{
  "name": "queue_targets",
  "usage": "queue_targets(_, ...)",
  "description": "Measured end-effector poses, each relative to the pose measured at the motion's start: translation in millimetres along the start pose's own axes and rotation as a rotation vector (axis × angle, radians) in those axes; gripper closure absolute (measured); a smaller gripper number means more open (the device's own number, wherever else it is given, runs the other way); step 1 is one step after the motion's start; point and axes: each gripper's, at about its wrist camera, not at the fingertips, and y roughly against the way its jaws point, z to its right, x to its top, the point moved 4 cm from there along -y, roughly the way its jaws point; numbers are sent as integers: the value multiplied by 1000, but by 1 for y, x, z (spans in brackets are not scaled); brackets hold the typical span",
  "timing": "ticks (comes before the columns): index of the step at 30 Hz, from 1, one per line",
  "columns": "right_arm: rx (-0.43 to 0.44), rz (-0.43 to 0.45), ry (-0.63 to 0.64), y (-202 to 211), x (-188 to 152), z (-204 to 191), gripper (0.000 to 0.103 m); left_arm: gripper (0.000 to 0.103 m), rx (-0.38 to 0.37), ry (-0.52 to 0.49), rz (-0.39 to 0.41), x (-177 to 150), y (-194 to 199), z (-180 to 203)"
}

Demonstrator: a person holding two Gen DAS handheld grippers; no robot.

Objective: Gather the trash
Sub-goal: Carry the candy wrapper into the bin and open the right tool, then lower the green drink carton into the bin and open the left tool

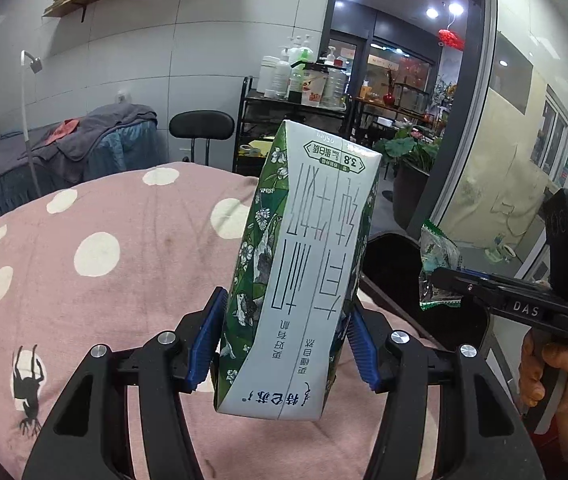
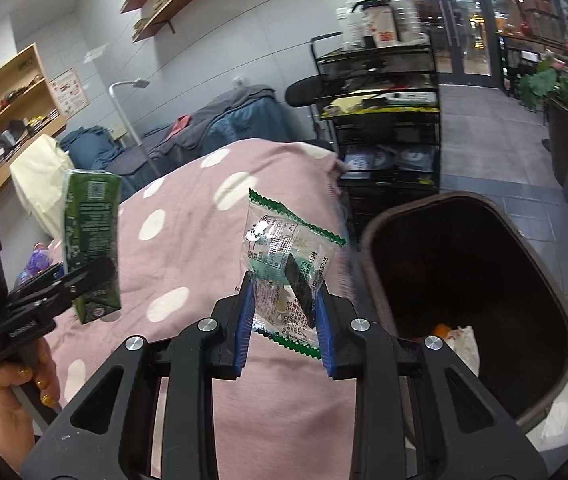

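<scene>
My left gripper (image 1: 284, 336) is shut on a green and white milk carton (image 1: 303, 264), held upside down above a pink spotted blanket (image 1: 104, 248); the same carton (image 2: 92, 236) shows at the left of the right wrist view. My right gripper (image 2: 284, 320) is shut on a clear snack wrapper (image 2: 287, 264) with green serrated ends, and that wrapper (image 1: 437, 268) is also seen at the right of the left wrist view. A dark trash bin (image 2: 371, 248) stands open just right of the wrapper, with some rubbish at its bottom.
A black rolling cart (image 2: 383, 112) with bottles on top stands behind the bed. Another bed with blue and grey covers (image 2: 212, 120) lies beyond, with a lamp pole (image 2: 128, 120) beside it. Glass doors (image 2: 463, 20) and potted plants (image 2: 551, 84) are at the far right.
</scene>
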Motion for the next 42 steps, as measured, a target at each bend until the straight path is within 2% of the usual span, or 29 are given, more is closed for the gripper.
queue_targets(11, -154, 10, -126, 14, -14, 87, 74, 47, -106, 8, 9, 5, -16, 56)
queue_targets(15, -213, -26, -157, 3, -23, 117, 74, 47, -165, 15, -4, 8, -27, 77)
queue_targets(21, -271, -89, -204, -18, -40, 147, 73, 47, -214, -23, -34, 9, -46, 114)
queue_targets(22, -277, -94, -215, -21, -42, 152, 67, 47, -221, -27, -40, 7, -48, 118)
queue_targets(24, -284, -111, -227, -27, -48, 158, 63, 47, -238, -23, -60, 5, -56, 127)
queue_targets(27, -282, -120, -249, -29, -56, 166, 44, 47, -268, 2, -97, 1, -69, 134)
queue_targets(42, -400, 3, -161, 25, -63, 159, 26, 47, -277, -8, -257, -8, -122, 176)
